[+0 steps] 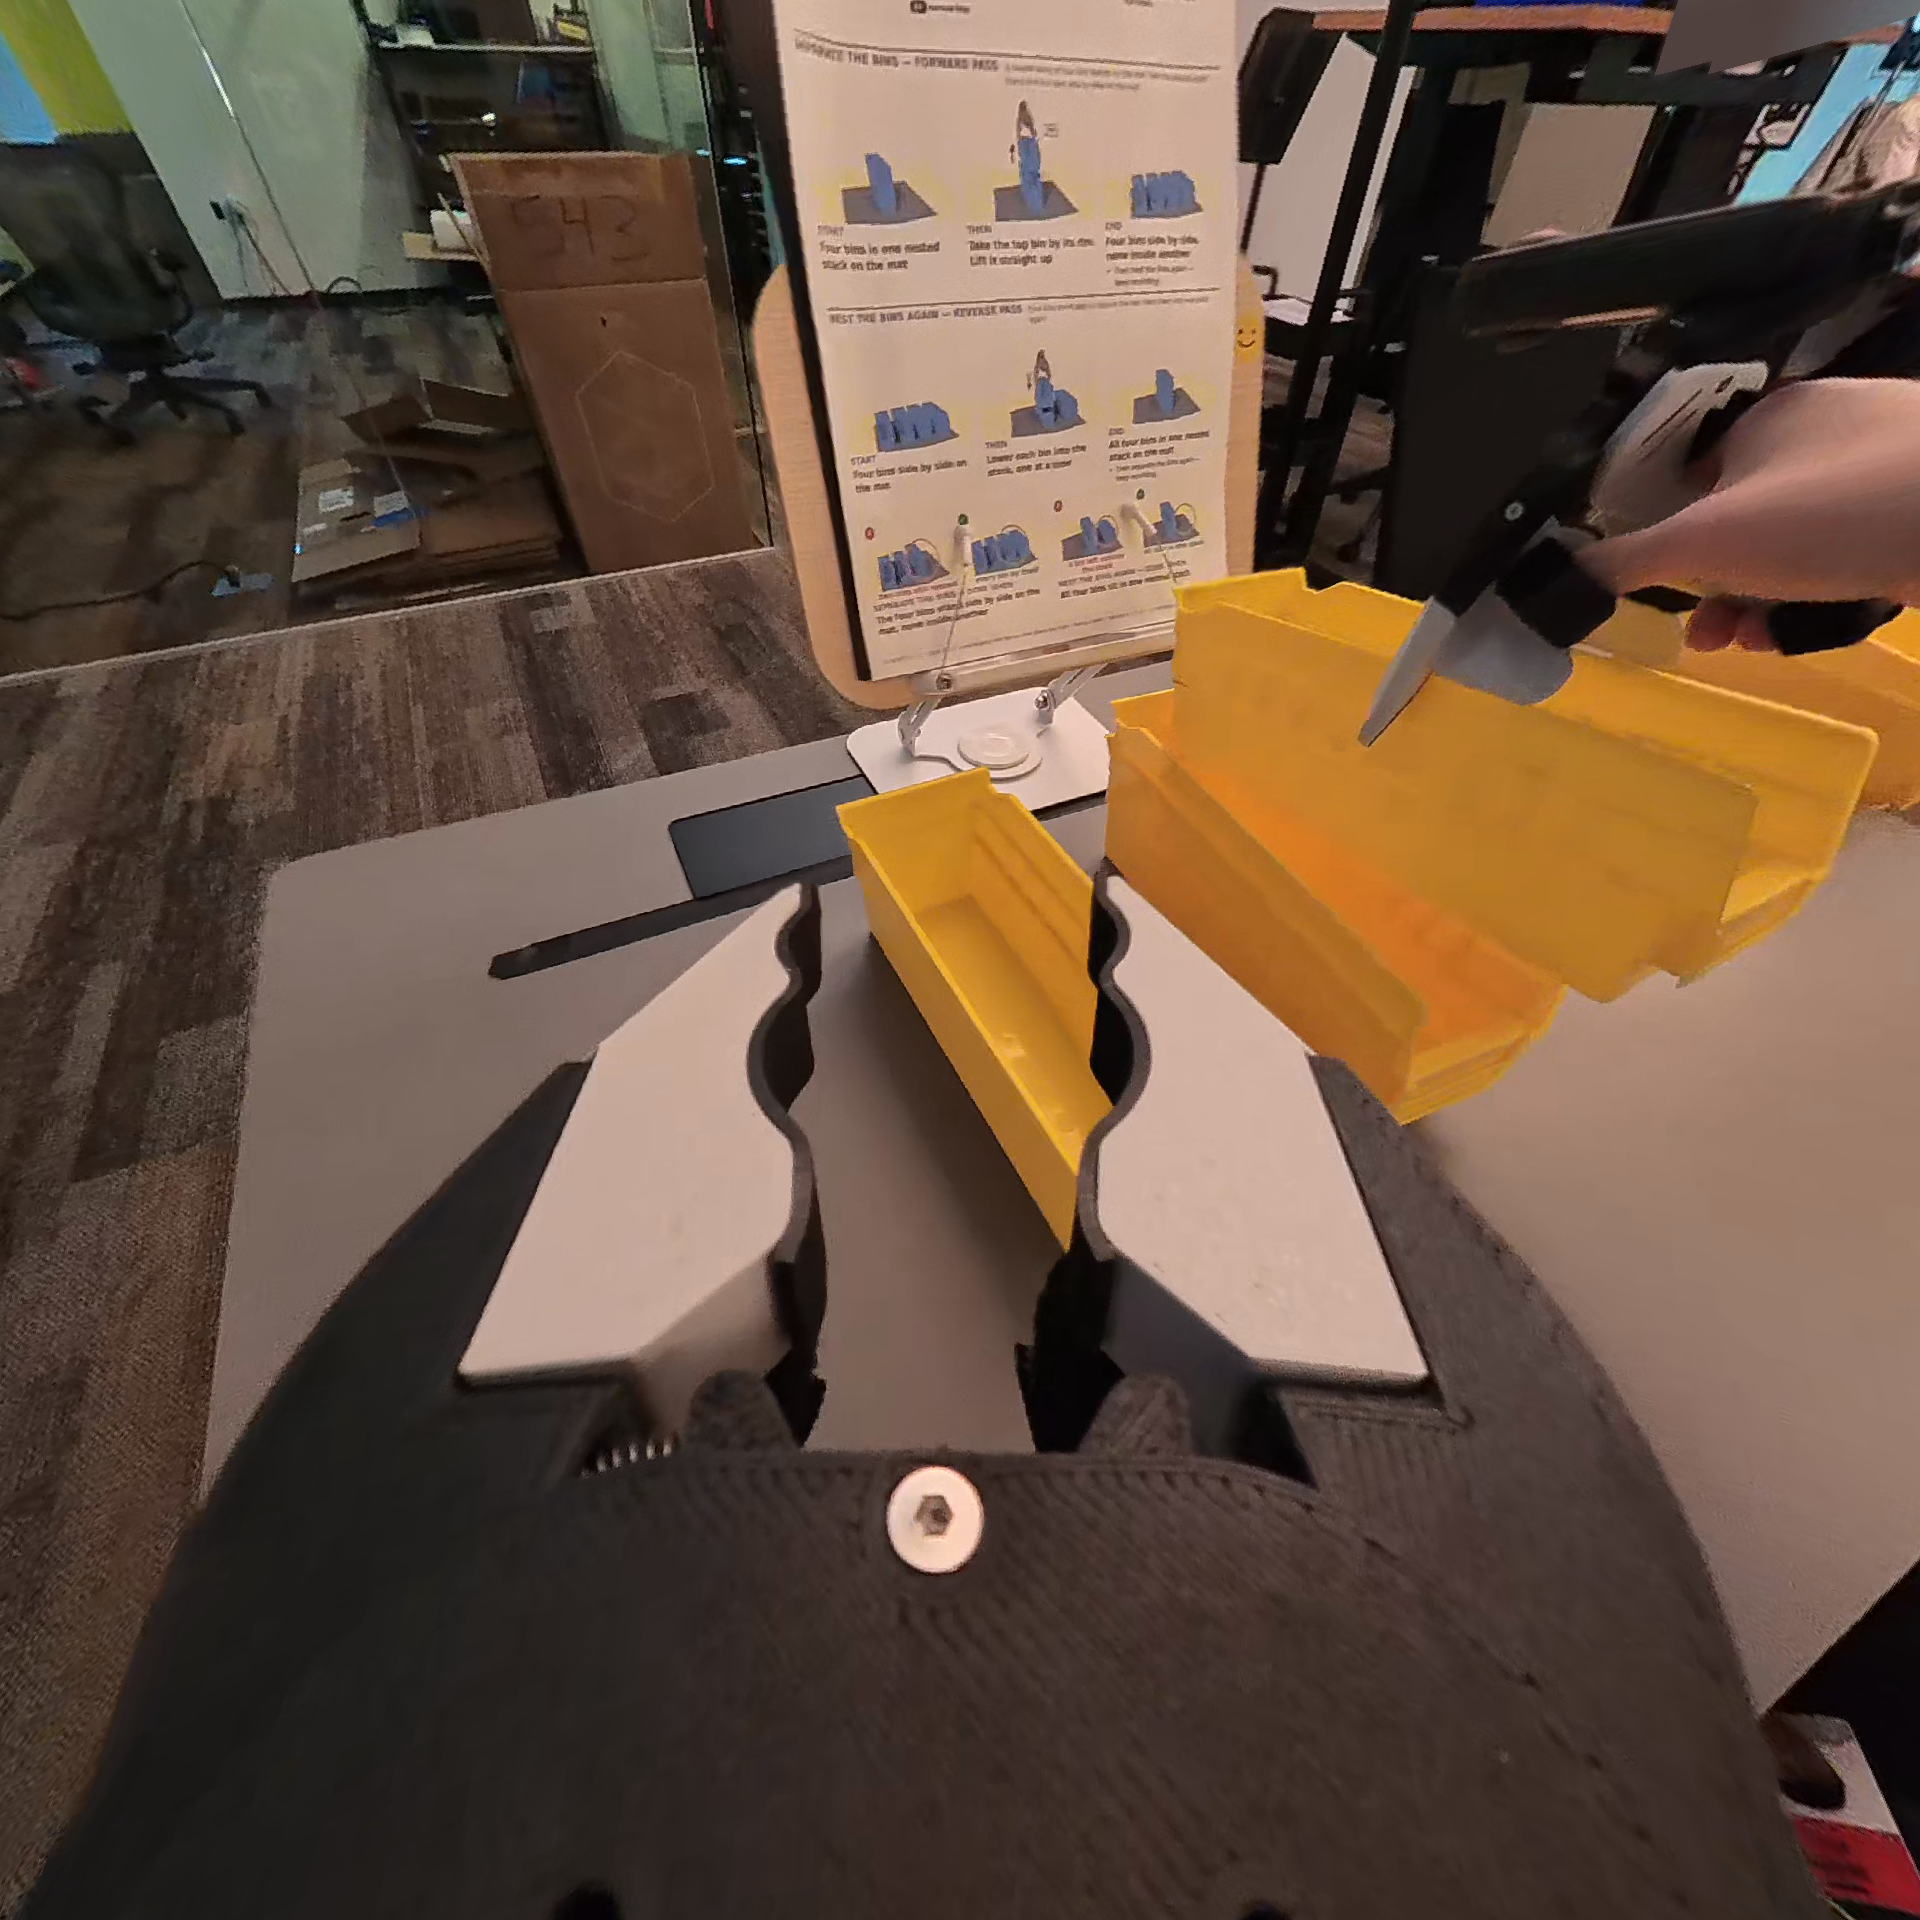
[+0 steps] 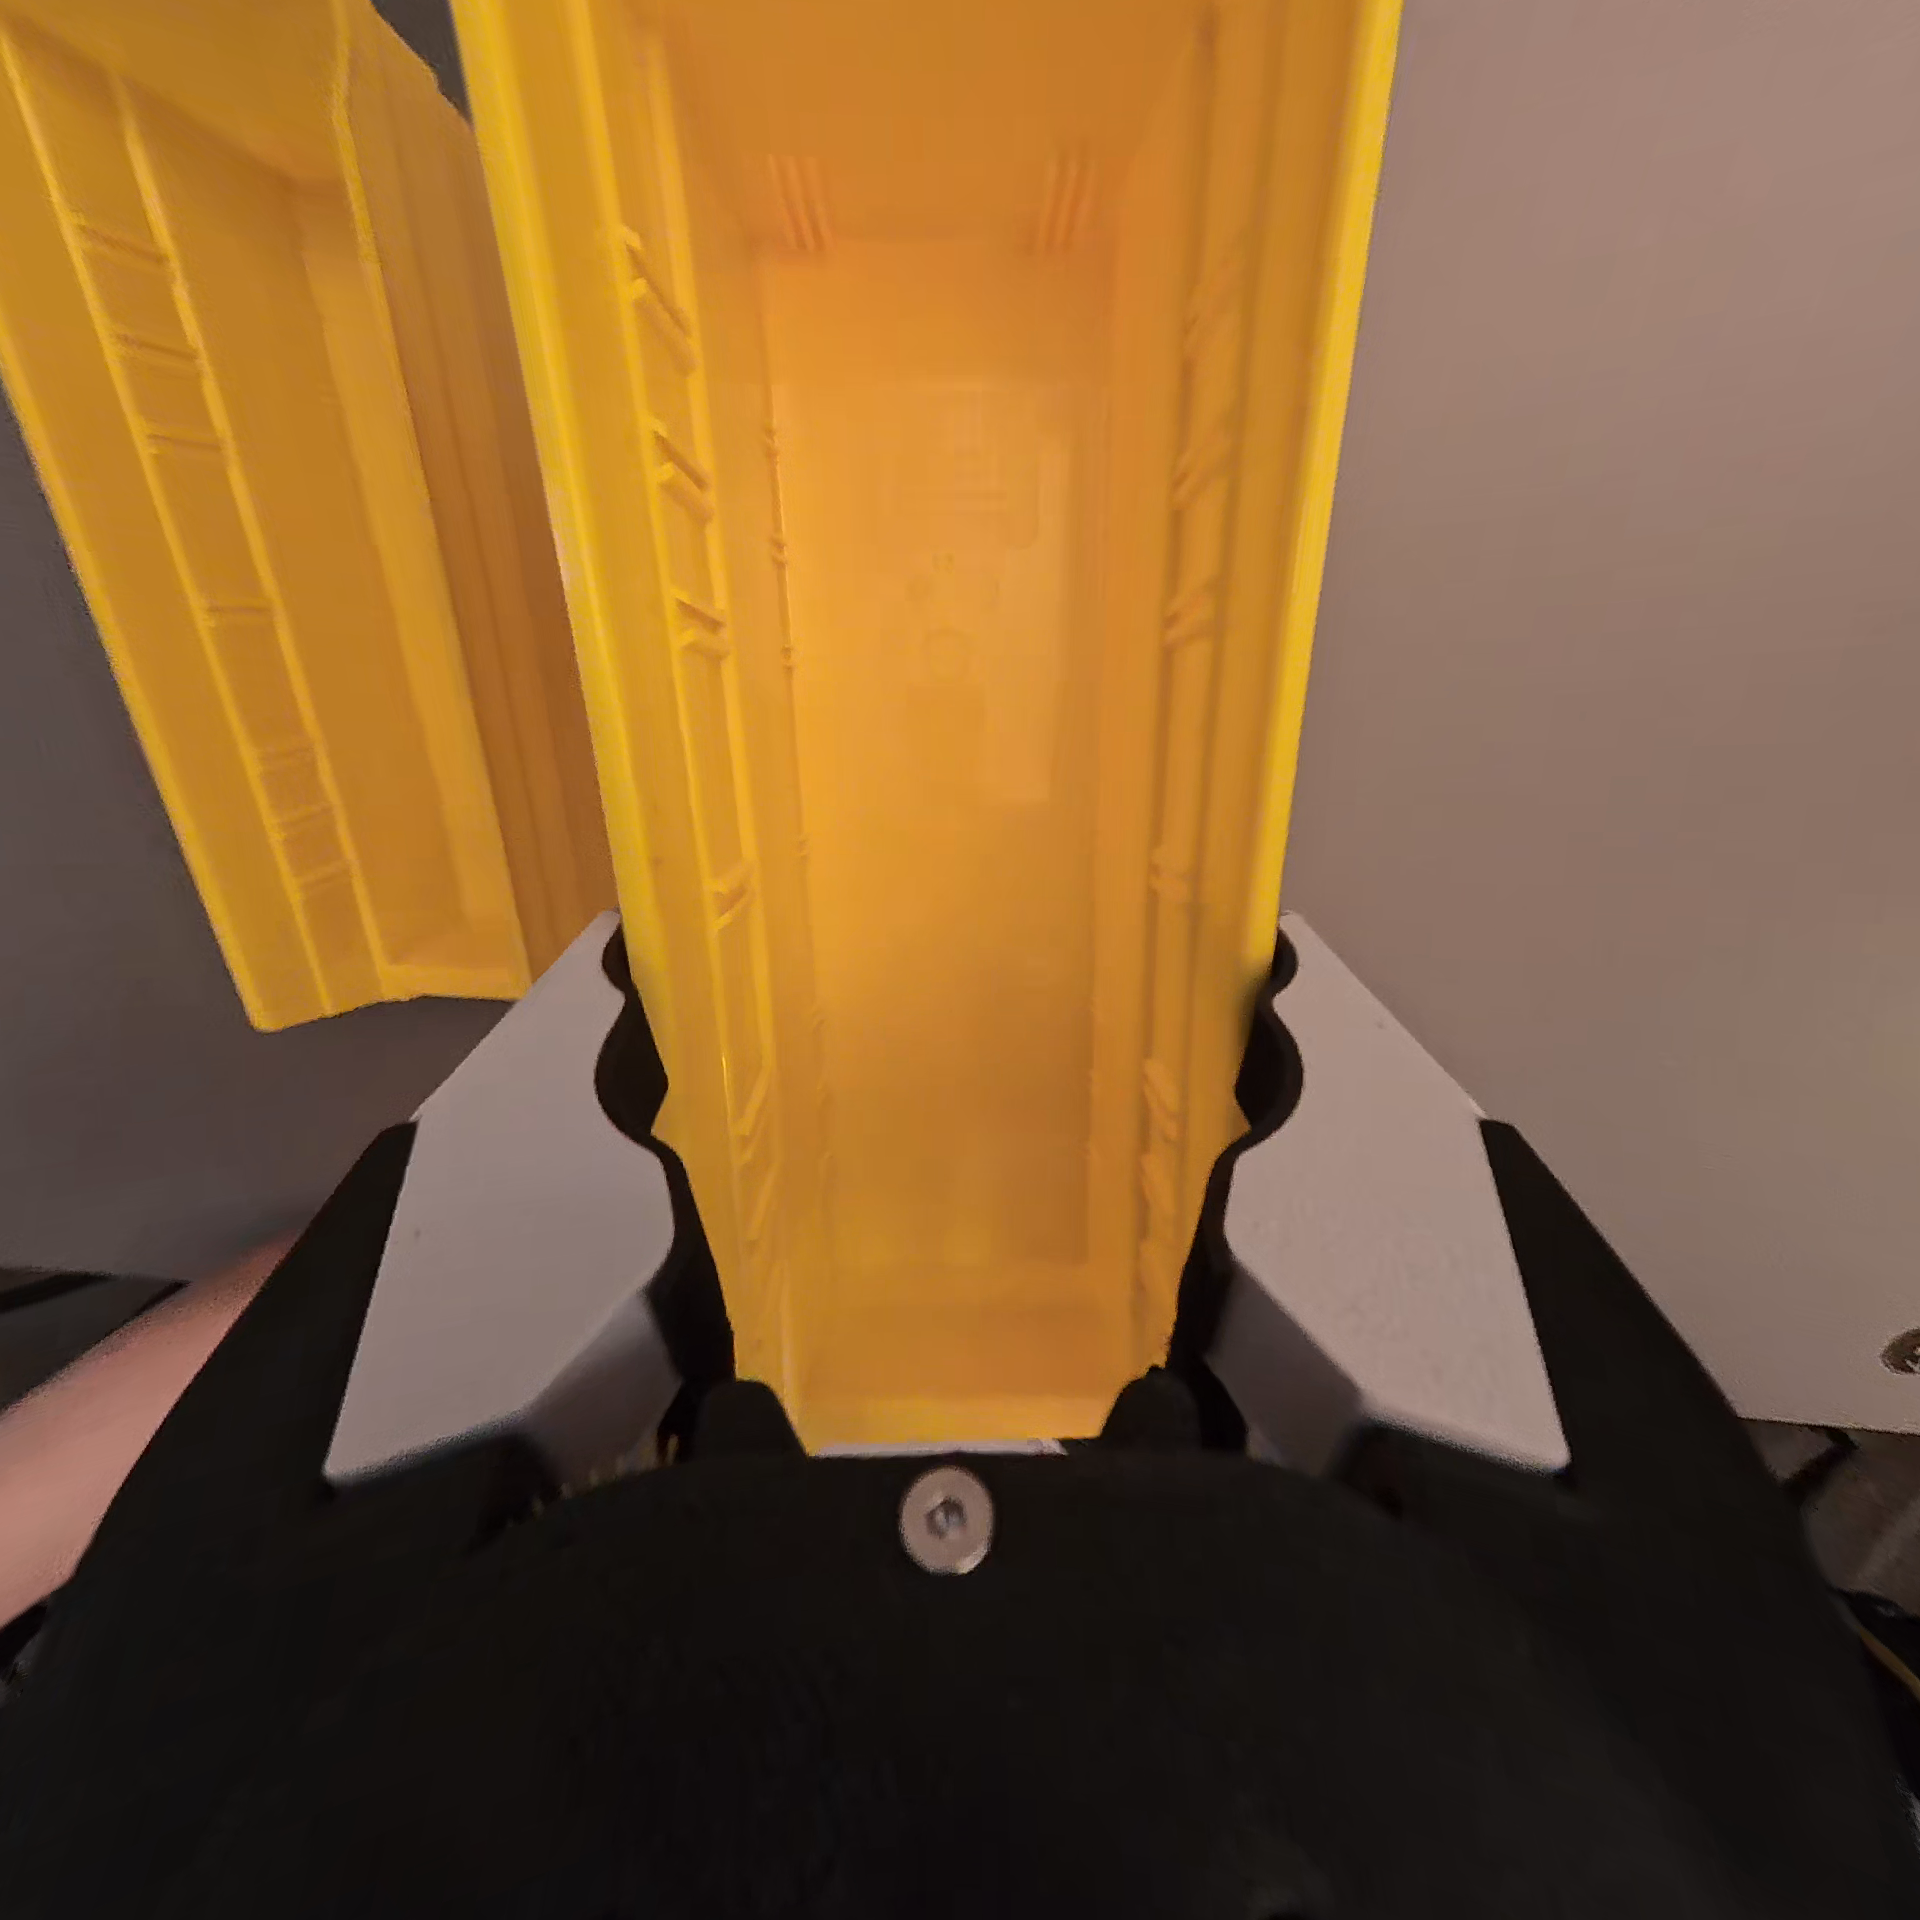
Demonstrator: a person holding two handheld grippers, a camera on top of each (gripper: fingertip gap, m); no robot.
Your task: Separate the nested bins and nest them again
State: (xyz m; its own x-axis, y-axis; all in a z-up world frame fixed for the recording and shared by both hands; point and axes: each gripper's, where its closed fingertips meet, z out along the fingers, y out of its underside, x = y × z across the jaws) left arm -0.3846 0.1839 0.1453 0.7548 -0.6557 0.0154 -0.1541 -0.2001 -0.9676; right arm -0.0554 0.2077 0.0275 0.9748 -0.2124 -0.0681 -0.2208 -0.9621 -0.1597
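In the left wrist view a single yellow bin (image 1: 977, 977) stands on the grey table (image 1: 468, 1039), just ahead of my left gripper (image 1: 951, 899). The left gripper is open; its left pad stands clear of the bin and its right finger (image 1: 1195, 1091) covers the bin's near right wall. My right gripper (image 2: 948, 935) is shut on another yellow bin (image 2: 935, 623), with a pad pressed against each long side. From the left wrist view, the right gripper (image 1: 1455, 665) holds that bin (image 1: 1507, 821) tilted above a stack of nested yellow bins (image 1: 1299, 966). More yellow bin walls (image 2: 260, 520) show to the left in the right wrist view.
An instruction sheet on a metal stand (image 1: 1018, 312) stands behind the bins, next to a black mat (image 1: 758, 842). More yellow plastic (image 1: 1849, 686) lies at the far right behind a hand (image 1: 1787, 520). The table's left edge drops to carpet (image 1: 208, 831).
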